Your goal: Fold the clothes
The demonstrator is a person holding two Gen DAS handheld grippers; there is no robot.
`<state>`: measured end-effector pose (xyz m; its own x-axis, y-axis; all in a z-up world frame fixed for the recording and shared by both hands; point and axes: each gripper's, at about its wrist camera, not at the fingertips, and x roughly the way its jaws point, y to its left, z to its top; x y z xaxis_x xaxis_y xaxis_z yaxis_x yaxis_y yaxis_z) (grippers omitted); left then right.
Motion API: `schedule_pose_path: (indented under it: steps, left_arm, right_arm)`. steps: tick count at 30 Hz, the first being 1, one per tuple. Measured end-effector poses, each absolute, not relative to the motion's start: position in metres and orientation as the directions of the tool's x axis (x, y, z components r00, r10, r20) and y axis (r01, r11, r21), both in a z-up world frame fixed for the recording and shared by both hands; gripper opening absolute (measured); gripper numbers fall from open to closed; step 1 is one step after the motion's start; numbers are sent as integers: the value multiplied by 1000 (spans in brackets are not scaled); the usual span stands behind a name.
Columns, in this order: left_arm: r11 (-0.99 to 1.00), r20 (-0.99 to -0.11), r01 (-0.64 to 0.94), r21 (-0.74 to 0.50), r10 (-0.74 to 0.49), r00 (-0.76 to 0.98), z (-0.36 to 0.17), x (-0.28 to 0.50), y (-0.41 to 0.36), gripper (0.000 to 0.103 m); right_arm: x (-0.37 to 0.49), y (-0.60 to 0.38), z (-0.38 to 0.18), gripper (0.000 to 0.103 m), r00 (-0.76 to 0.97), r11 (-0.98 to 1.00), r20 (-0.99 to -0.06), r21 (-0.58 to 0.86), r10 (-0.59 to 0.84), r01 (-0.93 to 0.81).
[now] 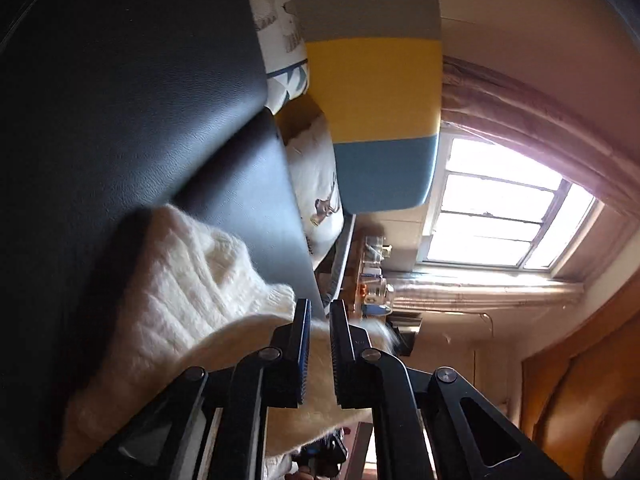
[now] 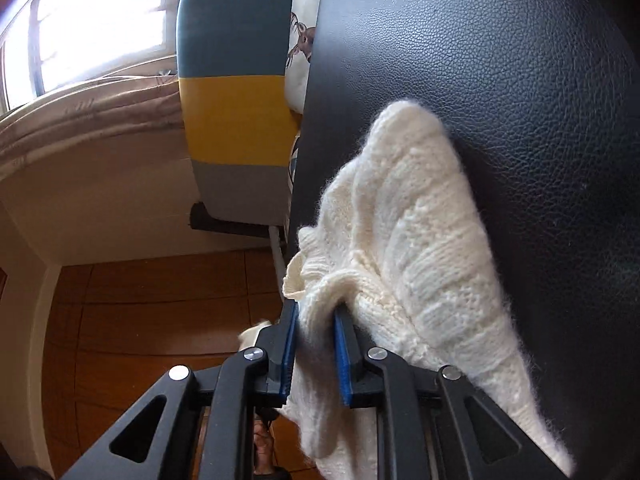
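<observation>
A fluffy cream sweater (image 2: 416,240) lay on the black leather sofa seat (image 2: 500,80), with its near edge lifted off the seat by both grippers. Both wrist views were rolled sideways, so the seat ran up one side of each picture.

The right gripper (image 2: 316,312) had its two blue-padded fingers (image 2: 289,344) closed on a thick fold of the sweater; the knit bulged out ahead of the tips and hung down behind them. A ribbed cuff or hem curled just beside the left finger tip.

The left gripper (image 1: 320,308) also pinched the sweater (image 1: 192,280): its fingers (image 1: 302,344) stood close together with cream knit filling the narrow gap between them, and the cloth spread from there back over the seat (image 1: 140,100).

Beyond the sweater, at the far end of the seat, a white cushion with a deer print (image 1: 316,184) leaned against a sofa arm striped grey, yellow and blue (image 1: 376,88). A bright window (image 1: 500,208) with a brown curtain (image 1: 540,104) stood behind that arm. Wooden floor (image 2: 160,312) lay beside the seat.
</observation>
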<state>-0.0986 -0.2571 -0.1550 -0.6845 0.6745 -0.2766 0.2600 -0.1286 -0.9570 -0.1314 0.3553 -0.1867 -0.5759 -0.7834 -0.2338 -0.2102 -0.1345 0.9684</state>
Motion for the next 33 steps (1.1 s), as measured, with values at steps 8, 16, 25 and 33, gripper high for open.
schedule_pose_path:
  steps: [8, 16, 25, 33]
  left_arm:
    - [-527, -534, 188, -829, 647, -544, -153, -89, -246, 30]
    - [-677, -613, 46, -734, 633, -473, -146, -66, -218, 32]
    - [-763, -661, -29, -646, 578, -478, -132, -92, -195, 46]
    - [-785, -690, -48, -617, 570, -446, -143, -101, -186, 48]
  right_arm:
    - [-130, 361, -178, 28, -550, -120, -213, 972, -808, -200]
    - [-95, 369, -102, 34, -539, -573, -499, 818, -679, -34]
    - [-94, 295, -81, 34, -499, -932, -820, 105, -279, 348]
    - [-130, 297, -89, 33, -514, -949, -812, 143, -276, 282]
